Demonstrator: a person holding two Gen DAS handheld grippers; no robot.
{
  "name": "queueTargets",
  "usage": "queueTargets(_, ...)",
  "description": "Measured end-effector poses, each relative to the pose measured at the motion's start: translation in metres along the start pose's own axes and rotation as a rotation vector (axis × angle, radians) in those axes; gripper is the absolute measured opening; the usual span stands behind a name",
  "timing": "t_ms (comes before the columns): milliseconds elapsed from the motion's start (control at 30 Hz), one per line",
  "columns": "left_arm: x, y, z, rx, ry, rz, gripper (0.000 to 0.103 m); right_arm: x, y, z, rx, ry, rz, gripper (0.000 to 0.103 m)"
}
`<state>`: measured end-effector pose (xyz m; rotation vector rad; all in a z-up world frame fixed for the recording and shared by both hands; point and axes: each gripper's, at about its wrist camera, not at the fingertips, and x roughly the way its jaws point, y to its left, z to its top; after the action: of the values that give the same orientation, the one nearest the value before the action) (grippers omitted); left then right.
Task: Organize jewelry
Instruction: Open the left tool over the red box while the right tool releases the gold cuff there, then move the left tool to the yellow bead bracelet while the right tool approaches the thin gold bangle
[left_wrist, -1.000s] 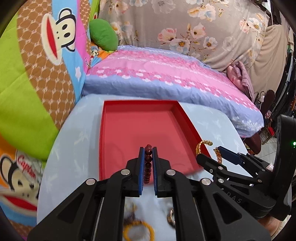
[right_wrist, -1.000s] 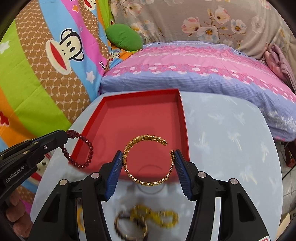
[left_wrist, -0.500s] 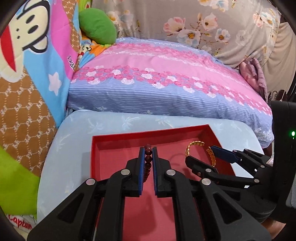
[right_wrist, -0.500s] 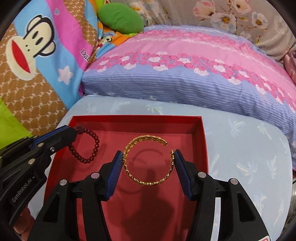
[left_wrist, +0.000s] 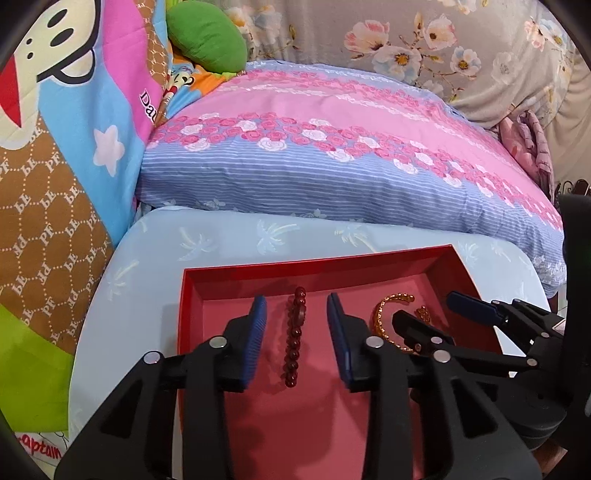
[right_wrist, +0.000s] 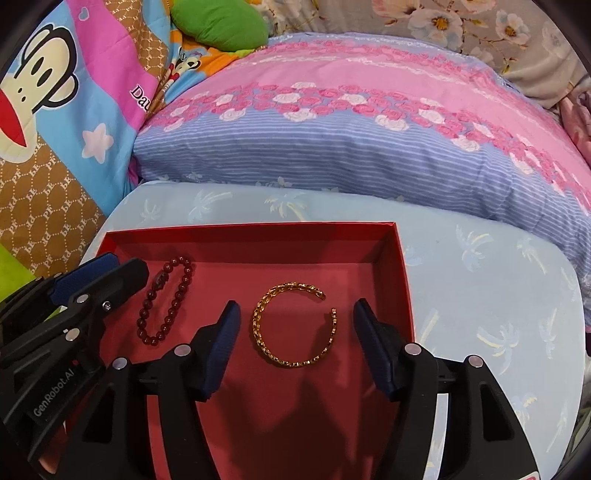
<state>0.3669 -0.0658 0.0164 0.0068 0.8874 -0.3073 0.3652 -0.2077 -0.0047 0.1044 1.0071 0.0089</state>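
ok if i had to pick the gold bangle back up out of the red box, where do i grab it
Probably the closed left arc of the gold bangle, from above, one finger inside the ring and one outside. It lies flat on the red box floor, its gap at upper right.

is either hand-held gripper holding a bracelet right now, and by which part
Nothing is held: both are opening, beaded bracelet and gold bangle lying loose in the red box.

Glossy dark-red bead bracelet (left_wrist: 294, 338) and shiny gold metal bangle (right_wrist: 293, 329) lie in a matt red box (right_wrist: 400, 280).
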Motion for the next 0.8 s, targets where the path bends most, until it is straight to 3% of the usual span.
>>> queueTargets(133,-0.014,0.004,0.0,-0.022,-0.012,0.004,0.045,-0.019,0.0,-0.004,0.005,-0.034,0.009,0.063)
queueTargets(300,-0.051,0.007,-0.012,-0.022,-0.056,0.008,0.045,-0.063,0.007,-0.021,-0.027,-0.114,0.012,0.067)
queueTargets(567,-0.109,0.002,-0.058,-0.017,-0.088,0.009,0.053,-0.123,0.019,-0.083,-0.043,-0.159,0.031,0.068)
queueTargets(800,-0.15,0.0,-0.107,-0.053,-0.079,-0.019,0.055,-0.155,0.014,-0.143,0.002,-0.147,0.053,0.068)
